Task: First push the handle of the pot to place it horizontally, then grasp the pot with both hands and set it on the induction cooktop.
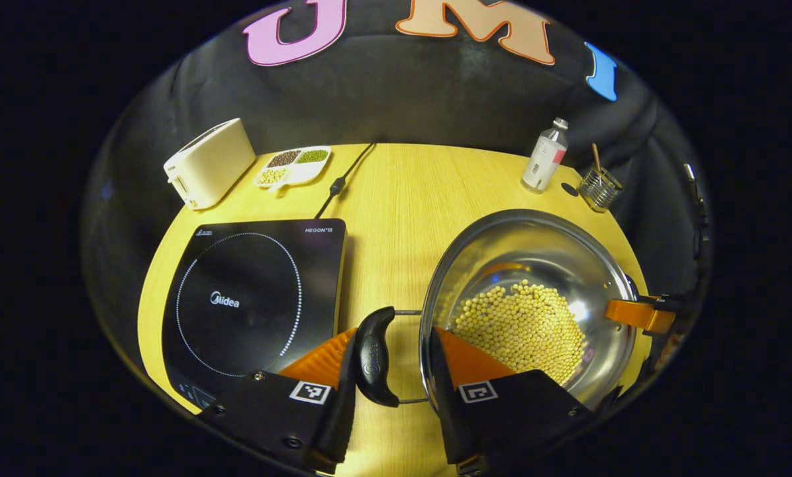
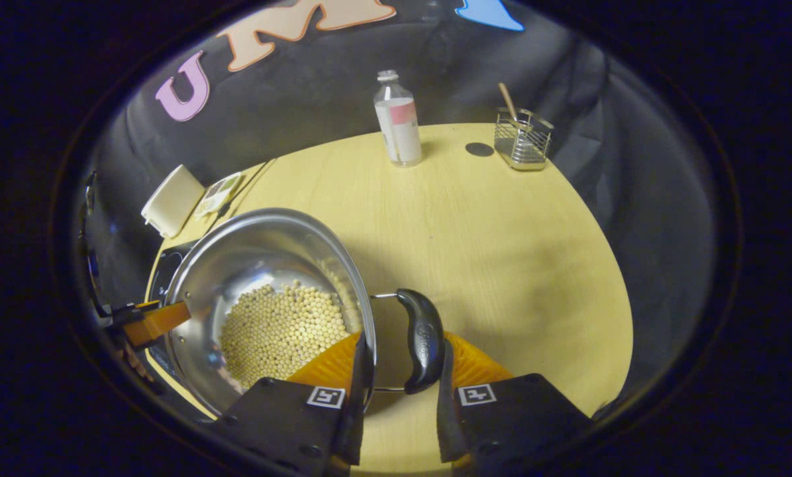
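In the left gripper view, the left claw (image 1: 396,391) is seen spread open astride the pot's near black handle (image 1: 374,356), one finger outside the handle and the other inside the rim; no firm squeeze on the handle can be made out. In the right gripper view, the right claw (image 2: 396,391) is likewise held open around the opposite handle (image 2: 421,349), which lies against its outer finger. The steel pot (image 1: 535,245), part filled with pale beans (image 1: 522,328), is set on the yellow bench (image 1: 396,199), just beside the black induction cooktop (image 1: 250,305) and not on it. Farther back, a cream toaster (image 1: 209,162), a divided dish of grains (image 1: 295,165), a clear bottle (image 1: 545,156) and a wire holder (image 1: 599,187) are ranged near the bench's far edge.
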The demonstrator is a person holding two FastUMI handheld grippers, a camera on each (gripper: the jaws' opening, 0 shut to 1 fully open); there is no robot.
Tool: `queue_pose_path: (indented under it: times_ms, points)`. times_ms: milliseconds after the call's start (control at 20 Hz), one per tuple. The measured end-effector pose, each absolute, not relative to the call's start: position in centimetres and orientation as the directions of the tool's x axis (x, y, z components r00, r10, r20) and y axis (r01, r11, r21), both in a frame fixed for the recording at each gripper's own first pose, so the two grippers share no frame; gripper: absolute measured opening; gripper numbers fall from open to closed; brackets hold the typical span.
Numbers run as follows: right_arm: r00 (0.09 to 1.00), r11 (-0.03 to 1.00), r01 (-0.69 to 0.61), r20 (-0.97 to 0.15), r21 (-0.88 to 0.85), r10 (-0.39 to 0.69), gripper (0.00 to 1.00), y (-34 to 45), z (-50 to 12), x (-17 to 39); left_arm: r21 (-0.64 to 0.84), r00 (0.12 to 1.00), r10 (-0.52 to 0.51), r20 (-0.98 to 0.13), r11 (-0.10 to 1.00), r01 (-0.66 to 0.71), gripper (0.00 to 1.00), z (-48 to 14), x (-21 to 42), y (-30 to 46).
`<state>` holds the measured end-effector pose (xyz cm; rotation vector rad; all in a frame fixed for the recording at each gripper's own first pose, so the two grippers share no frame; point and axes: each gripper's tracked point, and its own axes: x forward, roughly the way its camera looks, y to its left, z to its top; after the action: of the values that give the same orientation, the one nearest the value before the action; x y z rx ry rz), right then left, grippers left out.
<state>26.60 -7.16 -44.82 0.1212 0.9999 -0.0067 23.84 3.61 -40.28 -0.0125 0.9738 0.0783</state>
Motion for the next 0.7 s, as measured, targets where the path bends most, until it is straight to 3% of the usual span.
queue_pose_path:
  times_ms: [350,400,700]
  points:
    - [0.571,0.990,0.039,-0.816,0.137,0.090,0.41,-1.8,-42.4,26.7,0.043,0.587,0.079,-0.805,0.996,-0.075,0.55,-36.7,23.5,8.3]
    - [0.573,0.989,0.041,-0.814,0.139,0.090,0.47,-0.8,-42.1,26.6,0.046,0.594,0.080,-0.801,0.996,-0.072,0.55,-36.3,23.5,9.4]
    - [0.575,0.992,0.077,-0.817,0.101,0.038,0.47,7.3,-41.2,26.0,0.009,0.602,0.031,-0.798,0.999,-0.039,0.57,-35.6,23.3,17.0]
